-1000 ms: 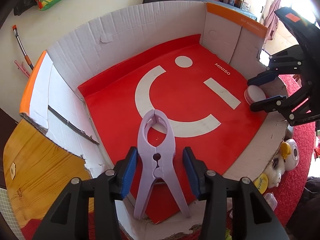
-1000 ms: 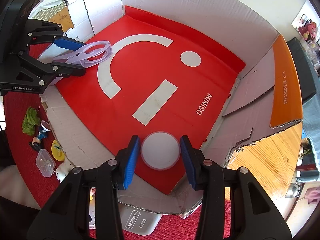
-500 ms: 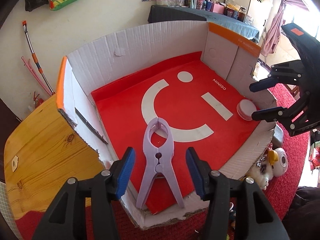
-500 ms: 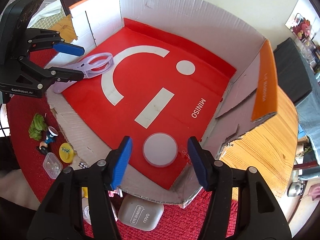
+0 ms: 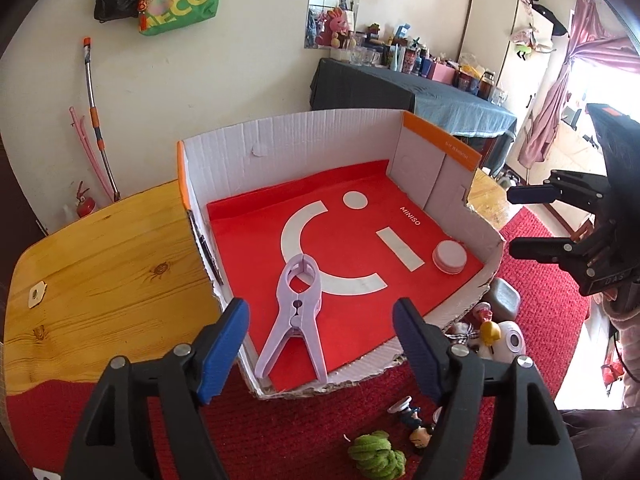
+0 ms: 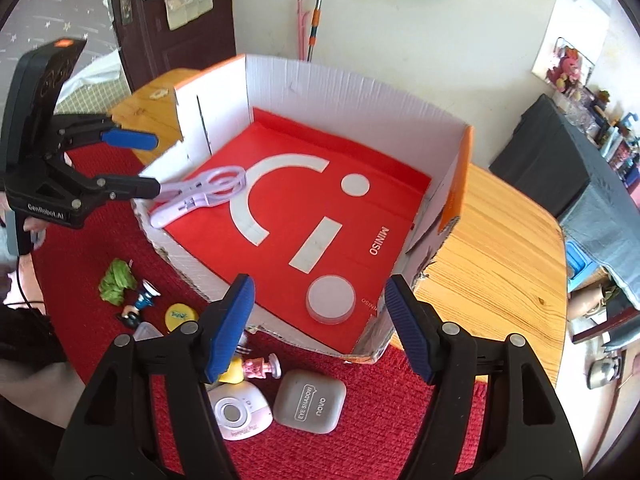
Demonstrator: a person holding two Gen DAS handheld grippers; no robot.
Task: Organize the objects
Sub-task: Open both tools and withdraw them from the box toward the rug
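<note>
A lilac spring clamp [image 5: 298,316] [image 6: 200,194] lies flat on the red floor of the open cardboard box [image 5: 280,156] [image 6: 340,84], near its front left edge. A white round lid [image 5: 449,256] [image 6: 330,299] rests on the red floor by the front right corner. My left gripper [image 5: 320,340] [image 6: 134,164] hovers above and behind the clamp, jaws opening, nothing pressed between them. My right gripper [image 6: 318,322] [image 5: 532,220] hangs above the lid, jaws opening, not touching it.
On the red mat [image 6: 360,420] before the box lie a grey eye-shadow case [image 6: 310,402], a pink-white round gadget [image 6: 238,410], a yellow disc [image 6: 181,316], a small figurine [image 6: 138,306] and a green knot [image 5: 376,454] [image 6: 116,276]. A wooden table [image 5: 100,260] flanks the box.
Both grippers let go and spread wider, then drew up and back from the box. The clamp and the lid stay lying on the red floor.
</note>
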